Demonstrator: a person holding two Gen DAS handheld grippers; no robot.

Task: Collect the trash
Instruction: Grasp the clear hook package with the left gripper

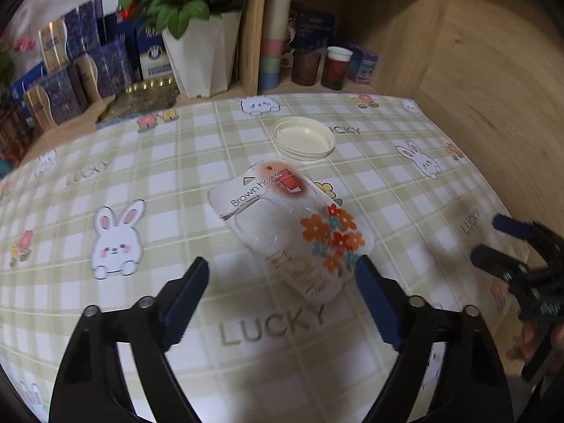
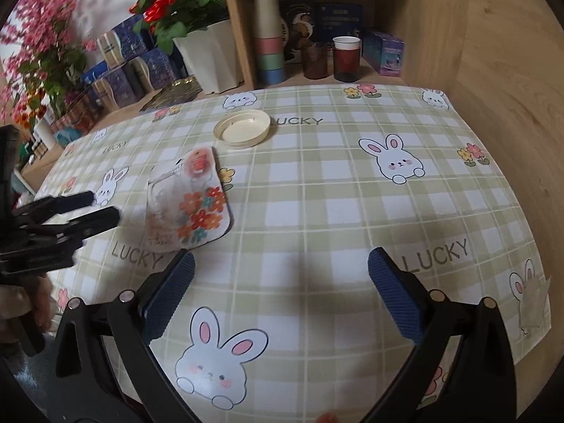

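Worktop, checked cloth: flowered hook package lying flat at centre; cream lid at its 12 o'clock. Left gripper: jaws apart, flanking package's near end, nothing gripped. Right gripper: jaws wide, empty, package at its 10 o'clock.

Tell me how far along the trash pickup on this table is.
Nothing looks collected yet. The clear plastic hook package with orange flowers lies on the checked bunny tablecloth, with the open left gripper around its near end, not gripping. The open right gripper is empty. The round cream plastic lid lies untouched farther back.
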